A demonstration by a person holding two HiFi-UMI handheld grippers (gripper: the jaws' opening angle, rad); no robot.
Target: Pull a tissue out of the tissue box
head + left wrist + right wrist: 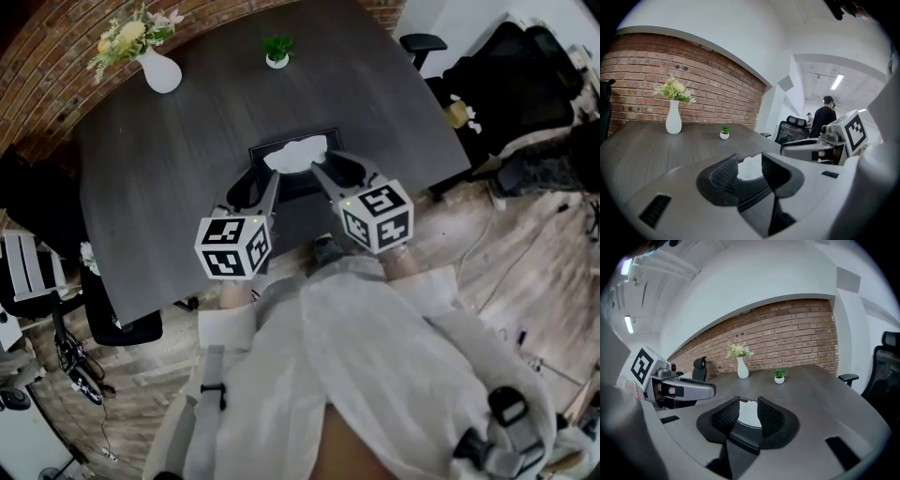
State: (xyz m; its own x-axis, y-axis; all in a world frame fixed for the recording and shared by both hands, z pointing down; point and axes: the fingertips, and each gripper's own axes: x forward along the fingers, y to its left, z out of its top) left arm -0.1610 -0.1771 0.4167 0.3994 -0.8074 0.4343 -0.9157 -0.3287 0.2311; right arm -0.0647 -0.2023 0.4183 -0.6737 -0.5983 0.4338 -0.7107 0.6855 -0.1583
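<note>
The box [298, 184] sits on the tabletop [178, 169], with the tissue [295, 153] protruding from its top. The left gripper [749, 171] and right gripper [749, 416] are at the box's near side. Both sets of jaws are apart and empty.

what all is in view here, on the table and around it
table: one, dark grey, centre
tissue box: one, black, near edge of the table
tissue: one, white, sticking out of the box top
vase: one, white, far left of the table, holding flowers
small plant: one, green in a white pot, far middle of the table
chairs: at least two, black, right and left of the table
brick wall: one, red, behind the table
bystander: one, dark top, far room
left claw: one, grey, open, at the box
right claw: one, grey, open, at the box
</note>
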